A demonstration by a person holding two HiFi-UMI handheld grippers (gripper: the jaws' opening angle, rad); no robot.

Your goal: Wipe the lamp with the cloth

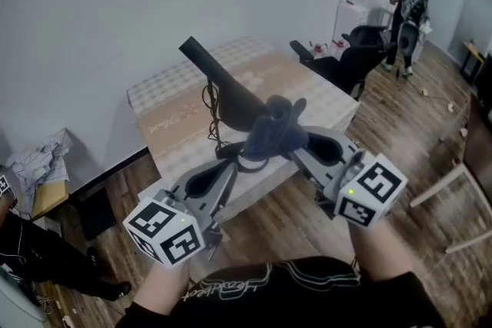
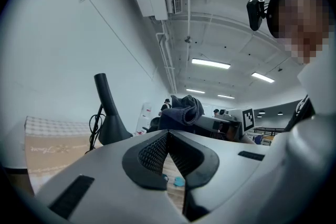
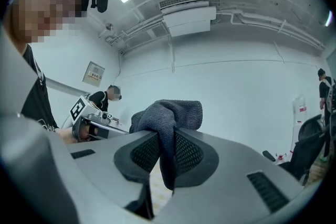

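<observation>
One black lamp (image 1: 231, 92) stands upright near the front edge of the tabletop (image 1: 323, 100). I see the dark cloth (image 1: 273, 133) just before its base, clamped in the right gripper (image 3: 167, 139). The left gripper (image 2: 168, 136) has its jaws together, empty.

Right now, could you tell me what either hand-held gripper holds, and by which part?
The right hand-held gripper pinches the dark cloth by a bunched fold; the left hand-held gripper holds nothing.
</observation>
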